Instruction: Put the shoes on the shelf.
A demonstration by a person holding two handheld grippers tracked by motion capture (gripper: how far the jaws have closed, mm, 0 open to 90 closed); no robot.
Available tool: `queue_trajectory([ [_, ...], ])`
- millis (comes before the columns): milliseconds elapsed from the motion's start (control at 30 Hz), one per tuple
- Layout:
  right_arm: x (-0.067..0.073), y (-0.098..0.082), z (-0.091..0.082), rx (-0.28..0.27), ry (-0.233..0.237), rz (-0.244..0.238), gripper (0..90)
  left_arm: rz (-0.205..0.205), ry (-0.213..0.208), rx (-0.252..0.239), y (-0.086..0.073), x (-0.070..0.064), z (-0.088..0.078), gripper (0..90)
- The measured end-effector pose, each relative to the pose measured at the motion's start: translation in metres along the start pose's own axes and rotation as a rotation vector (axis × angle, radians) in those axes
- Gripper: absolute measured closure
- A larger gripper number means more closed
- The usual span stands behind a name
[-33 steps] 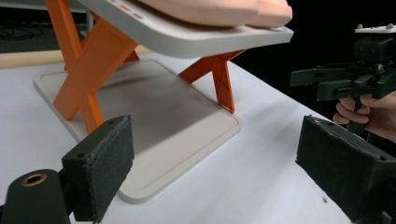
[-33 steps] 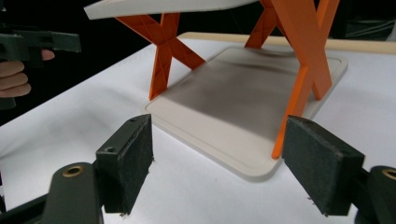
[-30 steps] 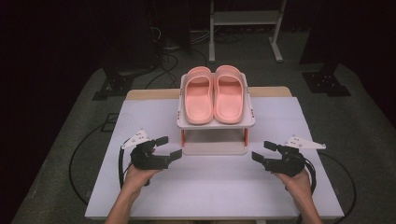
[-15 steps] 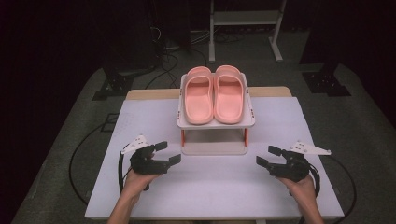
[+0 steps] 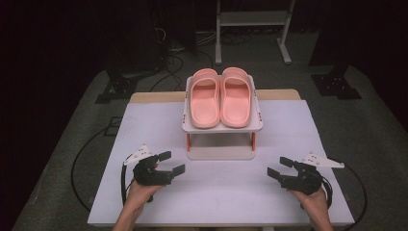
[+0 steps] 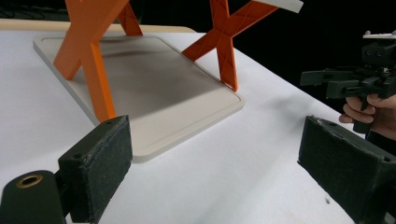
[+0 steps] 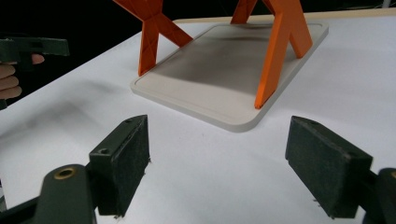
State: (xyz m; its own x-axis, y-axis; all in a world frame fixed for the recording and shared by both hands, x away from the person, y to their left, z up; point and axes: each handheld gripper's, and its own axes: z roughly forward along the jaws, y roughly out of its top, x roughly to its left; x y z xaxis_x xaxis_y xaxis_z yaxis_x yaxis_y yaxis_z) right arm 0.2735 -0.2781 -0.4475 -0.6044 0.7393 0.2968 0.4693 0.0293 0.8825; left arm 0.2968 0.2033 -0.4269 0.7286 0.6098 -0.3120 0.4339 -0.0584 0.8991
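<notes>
slippers (image 5: 220,97) (racked) beyond each hand-held gripper (image 5: 172,163)

I see a pair of plain salmon-pink rubber slides (image 5: 222,96) on a pale grey two-tier plastic rack (image 5: 256,126) with orange cross-braced legs (image 6: 91,56). My black left claw (image 5: 171,162) and black right claw (image 5: 280,168) carry dark felt-like pads (image 7: 125,161). The tabletop (image 5: 144,125) is plain white.

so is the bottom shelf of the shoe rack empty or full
Empty. The lower shelf between the orange legs is bare in both gripper views; the pink slippers sit side by side on the top shelf.
</notes>
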Motion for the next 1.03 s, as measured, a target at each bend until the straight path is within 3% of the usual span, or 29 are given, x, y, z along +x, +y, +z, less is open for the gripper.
queue_trajectory([
  [767,0.002,-0.035,-0.025,-0.013,-0.015,0.012,18.3,-0.033,0.022,-0.004,-0.040,-0.010,-0.022,8.5],
  [1033,0.004,-0.051,-0.038,-0.028,-0.016,0.029,17.2,-0.058,0.035,0.007,-0.052,-0.007,-0.026,8.5],
])
